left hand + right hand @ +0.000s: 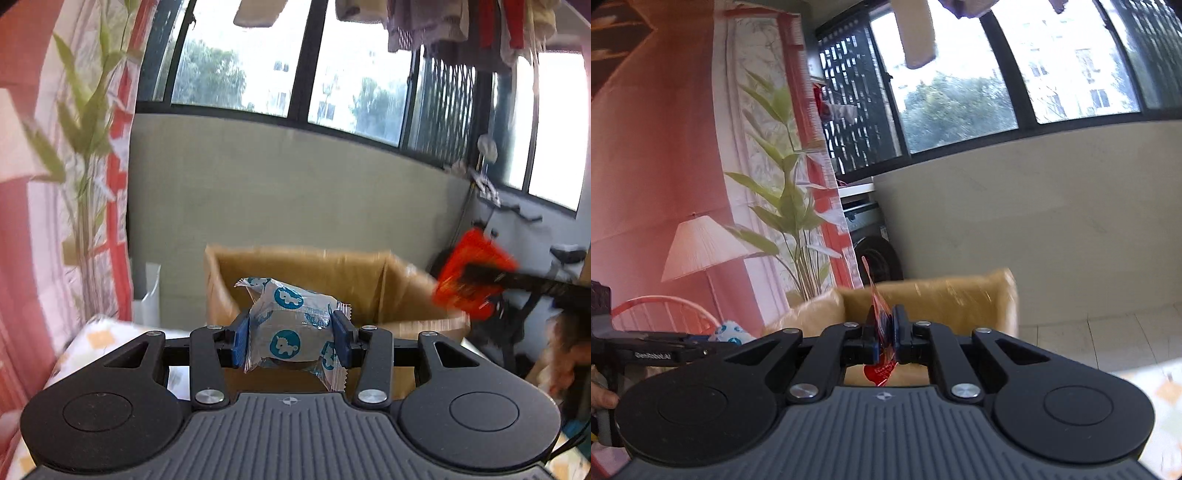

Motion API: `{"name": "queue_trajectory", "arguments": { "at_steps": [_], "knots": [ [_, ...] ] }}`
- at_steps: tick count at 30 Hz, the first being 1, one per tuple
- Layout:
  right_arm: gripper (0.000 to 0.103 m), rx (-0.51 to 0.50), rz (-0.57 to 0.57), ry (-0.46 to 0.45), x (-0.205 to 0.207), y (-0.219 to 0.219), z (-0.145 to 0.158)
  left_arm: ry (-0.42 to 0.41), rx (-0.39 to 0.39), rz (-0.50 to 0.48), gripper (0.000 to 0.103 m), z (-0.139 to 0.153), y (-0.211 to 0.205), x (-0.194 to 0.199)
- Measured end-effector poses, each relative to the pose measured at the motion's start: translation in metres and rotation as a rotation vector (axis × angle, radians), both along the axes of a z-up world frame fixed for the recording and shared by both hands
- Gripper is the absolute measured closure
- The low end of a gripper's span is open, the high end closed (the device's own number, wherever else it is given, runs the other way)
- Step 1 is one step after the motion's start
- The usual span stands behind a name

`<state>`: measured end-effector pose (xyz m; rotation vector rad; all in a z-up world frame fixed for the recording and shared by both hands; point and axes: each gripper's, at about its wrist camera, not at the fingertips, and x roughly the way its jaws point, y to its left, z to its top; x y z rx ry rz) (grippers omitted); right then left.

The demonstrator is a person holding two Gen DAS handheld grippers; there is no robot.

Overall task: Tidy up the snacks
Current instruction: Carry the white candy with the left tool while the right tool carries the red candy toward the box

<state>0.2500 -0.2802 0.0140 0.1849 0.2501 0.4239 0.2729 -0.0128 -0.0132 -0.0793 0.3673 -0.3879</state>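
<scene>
Left hand-held gripper (291, 341): clenched on the unicorn-print snack packet (291, 325), lower centre of frame, pads at both sides.
Right hand-held gripper (886, 332): clamped on the thin red snack sachet (877, 314), held edge-on.
Cardboard box (295, 269): open, just beyond both packets.
Step, judged: carrying to box.
Technique: bring each packet over the opening before letting go; avoid the rim.

Daylight enters through the far windows (354, 74), whose panes are blown out white; the interior is evenly lit, with soft shadows. Fisheye bending curves window frames and edges. Motion blur smears the cardboard box (332, 273), the red packet (472, 273) and the curtain (29, 184).
</scene>
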Motion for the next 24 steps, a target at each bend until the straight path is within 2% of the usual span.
{"name": "queue_trajectory", "arguments": {
  "at_steps": [4, 7, 11, 14, 15, 16, 17, 19, 22, 24],
  "knots": [
    [0.096, -0.052, -0.034, 0.074, 0.056, 0.022, -0.002, 0.006, -0.010, -0.009, 0.056, 0.008, -0.017, 0.035],
    [0.096, -0.073, -0.077, 0.148, 0.084, 0.027, -0.014, 0.037, 0.020, -0.004, 0.056, 0.003, -0.030, 0.061],
    [0.095, -0.133, -0.138, 0.219, 0.096, 0.033, -0.031, 0.063, 0.088, 0.038, 0.055, -0.009, -0.045, 0.082],
    [0.094, -0.208, -0.150, 0.223, 0.093, 0.036, -0.037, 0.091, 0.116, 0.039, 0.054, -0.018, -0.052, 0.089],
    [0.087, -0.223, -0.156, 0.220, 0.090, 0.036, -0.038, 0.091, 0.132, 0.043, 0.053, -0.020, -0.055, 0.089],
    [0.081, -0.231, -0.162, 0.218, 0.088, 0.035, -0.037, 0.090, 0.142, 0.042, 0.045, -0.021, -0.056, 0.089],
    [0.067, -0.232, -0.165, 0.215, 0.087, 0.034, -0.037, 0.089, 0.146, 0.040, 0.039, -0.022, -0.056, 0.088],
    [0.050, -0.238, -0.167, 0.200, 0.080, 0.029, -0.036, 0.082, 0.143, 0.031, 0.033, -0.022, -0.056, 0.083],
    [0.043, -0.248, -0.172, 0.175, 0.070, 0.022, -0.032, 0.075, 0.159, 0.016, 0.030, -0.018, -0.051, 0.074],
    [0.031, -0.230, -0.170, 0.160, 0.061, 0.015, -0.028, 0.060, 0.173, 0.015, 0.029, -0.016, -0.047, 0.066]
  ]
}}
